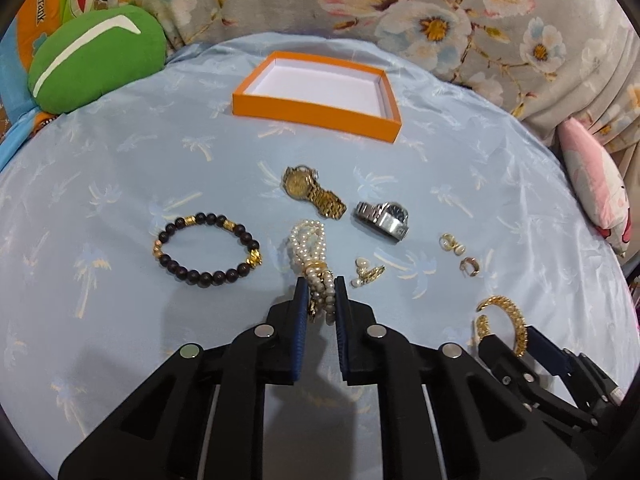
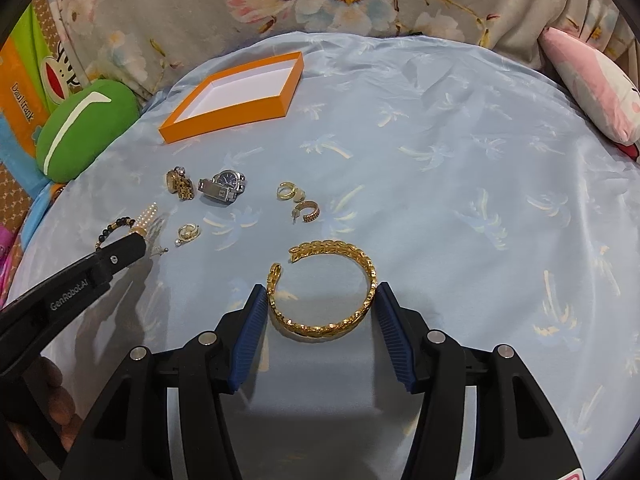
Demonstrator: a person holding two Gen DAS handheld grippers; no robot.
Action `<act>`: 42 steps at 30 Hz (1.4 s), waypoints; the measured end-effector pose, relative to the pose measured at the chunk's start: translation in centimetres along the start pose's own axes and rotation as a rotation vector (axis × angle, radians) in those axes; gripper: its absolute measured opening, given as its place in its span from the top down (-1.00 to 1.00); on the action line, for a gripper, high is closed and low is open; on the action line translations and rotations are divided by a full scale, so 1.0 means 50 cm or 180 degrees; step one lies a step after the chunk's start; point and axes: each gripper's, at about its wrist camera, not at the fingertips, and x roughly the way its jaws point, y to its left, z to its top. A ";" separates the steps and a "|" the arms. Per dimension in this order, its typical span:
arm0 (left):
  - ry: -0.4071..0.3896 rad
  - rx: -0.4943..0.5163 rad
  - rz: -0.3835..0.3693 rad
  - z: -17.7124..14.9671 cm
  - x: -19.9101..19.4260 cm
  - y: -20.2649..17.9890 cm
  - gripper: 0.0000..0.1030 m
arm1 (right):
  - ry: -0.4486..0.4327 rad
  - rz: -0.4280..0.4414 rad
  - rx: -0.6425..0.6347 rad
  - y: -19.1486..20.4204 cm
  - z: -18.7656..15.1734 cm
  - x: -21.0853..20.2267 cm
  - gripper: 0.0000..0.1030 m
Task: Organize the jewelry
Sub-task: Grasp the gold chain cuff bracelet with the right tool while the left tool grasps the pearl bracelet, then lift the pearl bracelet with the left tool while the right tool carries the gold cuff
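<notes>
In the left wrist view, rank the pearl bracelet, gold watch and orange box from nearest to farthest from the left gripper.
1. Pearl bracelet: between the left gripper's pads, which press on its near end.
2. Gold watch: just beyond the pearls, mid-cloth.
3. Orange box: farthest, at the back, nothing in it.

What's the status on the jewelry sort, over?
Left gripper shut on pearl bracelet. Right gripper touching gold bangle on both sides. Orange box empty, path clear.

Gold bangle [image 2: 336,292] between right gripper [image 2: 322,300] pads on blue cloth [image 2: 460,200].
</notes>
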 end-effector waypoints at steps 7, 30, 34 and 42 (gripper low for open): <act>-0.0149 0.0021 0.0020 0.020 -0.059 0.029 0.77 | -0.0107 -0.0003 -0.0141 0.024 0.017 -0.021 -0.04; -0.0163 -0.0207 0.0156 0.058 -0.067 0.114 0.76 | -0.0028 0.0079 -0.0534 0.097 0.029 -0.009 -0.35; -0.0137 -0.0103 0.0156 0.039 -0.057 0.096 0.76 | 0.0094 -0.0022 -0.0548 0.098 0.025 0.029 -0.34; -0.0044 -0.0084 0.0074 0.021 -0.041 0.094 0.77 | 0.0113 -0.0013 -0.0442 0.091 0.019 0.036 -0.02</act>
